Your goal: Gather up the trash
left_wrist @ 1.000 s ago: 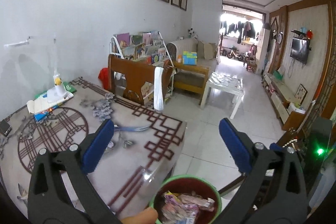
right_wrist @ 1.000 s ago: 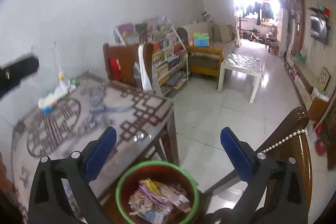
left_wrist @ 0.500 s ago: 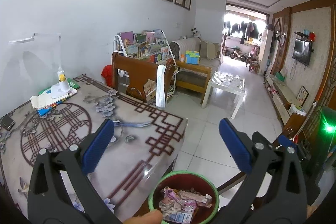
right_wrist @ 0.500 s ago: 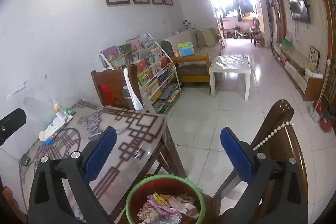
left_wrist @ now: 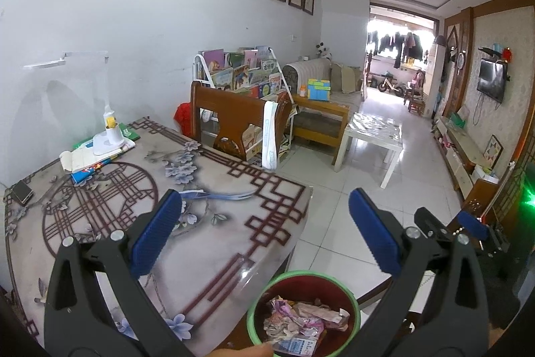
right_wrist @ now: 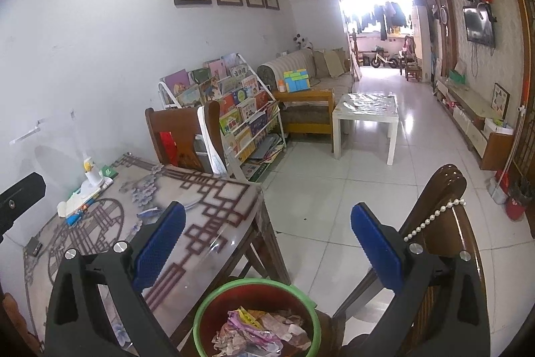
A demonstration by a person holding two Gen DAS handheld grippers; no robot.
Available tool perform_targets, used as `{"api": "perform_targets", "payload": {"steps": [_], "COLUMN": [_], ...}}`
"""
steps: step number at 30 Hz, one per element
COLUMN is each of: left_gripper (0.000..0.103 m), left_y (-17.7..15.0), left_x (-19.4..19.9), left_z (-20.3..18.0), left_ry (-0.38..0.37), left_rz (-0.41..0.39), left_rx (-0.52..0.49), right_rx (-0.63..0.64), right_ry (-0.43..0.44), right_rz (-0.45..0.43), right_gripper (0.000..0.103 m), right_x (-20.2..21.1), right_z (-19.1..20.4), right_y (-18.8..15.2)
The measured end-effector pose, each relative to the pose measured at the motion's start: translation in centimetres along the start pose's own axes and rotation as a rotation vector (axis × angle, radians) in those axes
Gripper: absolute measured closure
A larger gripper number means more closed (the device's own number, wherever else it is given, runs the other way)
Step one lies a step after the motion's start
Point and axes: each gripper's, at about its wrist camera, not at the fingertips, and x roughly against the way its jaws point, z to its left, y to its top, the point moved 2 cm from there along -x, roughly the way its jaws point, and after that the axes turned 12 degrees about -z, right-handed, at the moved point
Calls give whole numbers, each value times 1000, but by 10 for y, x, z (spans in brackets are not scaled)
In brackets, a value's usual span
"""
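Note:
A red bin with a green rim (left_wrist: 302, 275) stands below the table's near corner, holding crumpled wrappers (left_wrist: 301, 322); it also shows in the right wrist view (right_wrist: 255, 285), with the wrappers (right_wrist: 260, 332) inside. My left gripper (left_wrist: 264, 240) is open and empty above the table edge and bin. My right gripper (right_wrist: 267, 248) is open and empty above the bin. A blue-white strip (left_wrist: 217, 195) lies on the patterned table (left_wrist: 140, 189).
A desk lamp (left_wrist: 108, 136) on books, a phone (left_wrist: 21, 191), a wooden chair (left_wrist: 239, 119) behind the table, another chair with a bead string (right_wrist: 434, 216) at right, a bookshelf (right_wrist: 230, 109), a white coffee table (right_wrist: 367, 112), tiled floor.
Both grippers have tilted up and risen a little, so the bin sits lower in both views. The jaws stay open and empty.

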Motion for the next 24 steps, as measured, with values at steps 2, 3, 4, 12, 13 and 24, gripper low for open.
{"api": "perform_targets", "payload": {"steps": [2,3,4,12,13,24], "left_gripper": [5,5,5,5,5,5], "left_y": [0,0,0,-4,-4,-7], "left_x": [0,0,0,-2,-2,-5], "left_z": [0,0,0,3,5,8], "left_ry": [0,0,1,-2,-3,3], "left_rz": [0,0,2,11,11,22], "left_rx": [0,-1,-2,-5,-3,2], "right_rx": [4,4,3,4,5,8], "right_ry": [-1,-2,-3,-8,-8,-10], "right_rz": [2,4,6,12,13,21], "right_gripper": [7,7,7,7,7,7], "right_x": [0,-1,-1,-1,-1,-1], "right_z": [1,2,2,1,1,1], "right_y": [0,-1,-1,-4,-4,-9]}}
